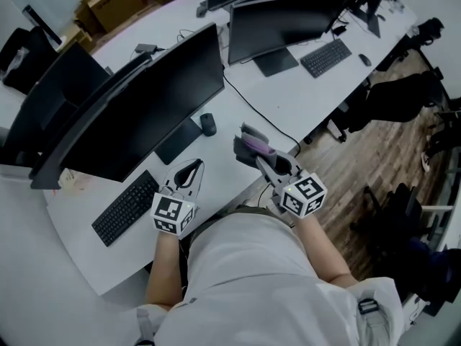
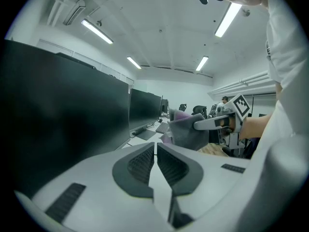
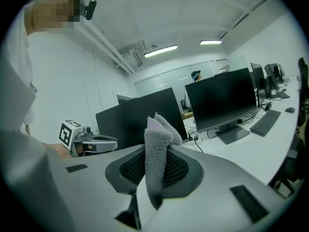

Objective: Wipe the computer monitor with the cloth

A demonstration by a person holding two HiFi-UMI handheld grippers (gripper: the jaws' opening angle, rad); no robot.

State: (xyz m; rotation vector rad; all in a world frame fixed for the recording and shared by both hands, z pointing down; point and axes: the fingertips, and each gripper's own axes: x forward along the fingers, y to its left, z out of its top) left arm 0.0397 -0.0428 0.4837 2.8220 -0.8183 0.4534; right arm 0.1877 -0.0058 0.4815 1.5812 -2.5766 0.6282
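- Head view: the person stands at a long white desk (image 1: 288, 99) with a gripper in each hand. The left gripper (image 1: 191, 169) hangs low over the desk edge, between a black keyboard (image 1: 126, 209) and the person's body, its tips pointing toward the base of the wide dark monitor (image 1: 144, 107). The right gripper (image 1: 259, 156) is raised just to the right of it and pinches a grey cloth (image 1: 252, 144) with a lilac face. The cloth is in the air in front of the monitor's right end, apart from the screen. A black mouse (image 1: 208, 124) lies beside the monitor's stand. Farther along the desk stand a second monitor (image 1: 284, 21) and a second keyboard (image 1: 325, 58). Wooden floor (image 1: 374, 157) shows at the right.
- Left gripper view: the two jaws are pressed together with only a thin seam between the ribbed pads, and nothing sits in them. The monitor's black screen fills the left side. The right gripper and its bunched cloth show ahead, to the right of the jaws.
- Right gripper view: the jaws are clamped on the cloth, which stands up as a folded fleecy wad between the pads, its top poking above them and a tail hanging below. The left gripper shows at the left, in front of the dark screen.
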